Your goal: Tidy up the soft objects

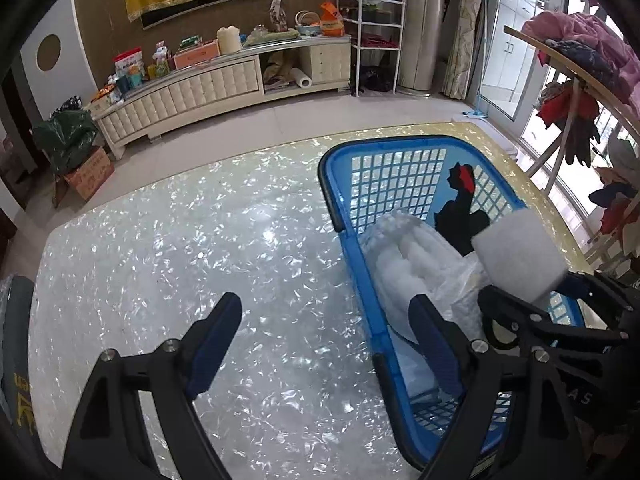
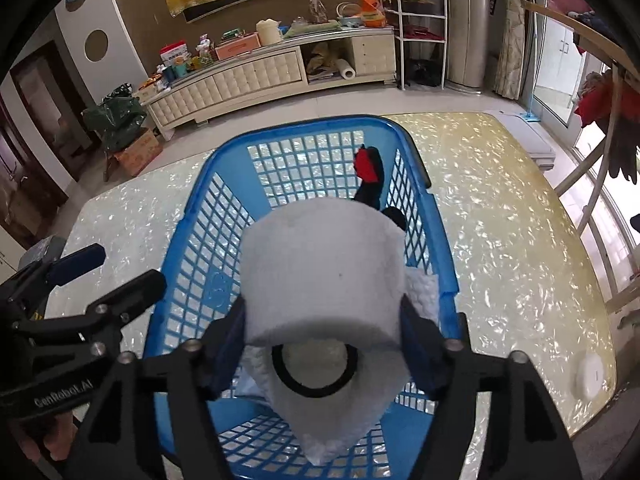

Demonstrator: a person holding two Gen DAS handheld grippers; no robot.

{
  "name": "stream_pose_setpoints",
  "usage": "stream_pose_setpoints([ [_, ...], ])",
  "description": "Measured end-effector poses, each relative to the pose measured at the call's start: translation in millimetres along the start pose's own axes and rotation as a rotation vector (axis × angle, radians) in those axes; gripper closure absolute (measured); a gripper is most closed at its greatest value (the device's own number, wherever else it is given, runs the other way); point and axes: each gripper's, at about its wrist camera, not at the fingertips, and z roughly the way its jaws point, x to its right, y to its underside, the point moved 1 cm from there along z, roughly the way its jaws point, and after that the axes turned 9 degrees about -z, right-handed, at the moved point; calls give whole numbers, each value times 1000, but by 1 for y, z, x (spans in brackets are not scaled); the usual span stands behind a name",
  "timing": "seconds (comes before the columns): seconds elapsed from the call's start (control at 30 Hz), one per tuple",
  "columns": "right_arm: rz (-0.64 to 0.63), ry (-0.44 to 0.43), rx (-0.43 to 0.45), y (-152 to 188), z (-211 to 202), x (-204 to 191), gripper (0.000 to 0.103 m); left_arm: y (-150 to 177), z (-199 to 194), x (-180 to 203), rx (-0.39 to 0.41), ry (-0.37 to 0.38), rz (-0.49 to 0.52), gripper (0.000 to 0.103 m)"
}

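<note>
A blue lattice basket (image 1: 340, 184) (image 2: 224, 184) stands on the shiny pearl-pattern table (image 1: 180, 240). Inside lie white padded wrap (image 1: 416, 268) and a black and red cloth (image 1: 460, 200) (image 2: 370, 172). My right gripper (image 2: 322, 320) is shut on a curled white foam piece (image 2: 320, 268) and holds it above the basket; the foam also shows in the left wrist view (image 1: 516, 252). My left gripper (image 1: 324, 336) is open and empty, one finger over the table, the other over the basket's near rim.
A long cream TV cabinet (image 1: 208, 84) with clutter on top stands across the floor behind the table. A white wire shelf (image 1: 376, 36) stands right of it. A rack of clothes (image 1: 580, 52) is at the right. A white round disc (image 2: 592, 376) lies on the table's right part.
</note>
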Motion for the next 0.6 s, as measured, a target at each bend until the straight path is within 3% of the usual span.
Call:
stream_pose_setpoints([
  [0.13, 0, -5, 4, 4, -4, 2, 18, 0, 1, -3, 1, -14, -7, 19],
  [0.17, -6, -5, 15, 3, -6, -1, 10, 0, 1, -4, 3, -19, -9, 19],
  [0.2, -16, 5, 25, 3, -9, -4, 8, -1, 1, -6, 1, -18, -13, 19],
  [0.6, -56, 45, 57, 7, -26, -11, 1, 5, -19, -23, 10, -1, -53, 19],
])
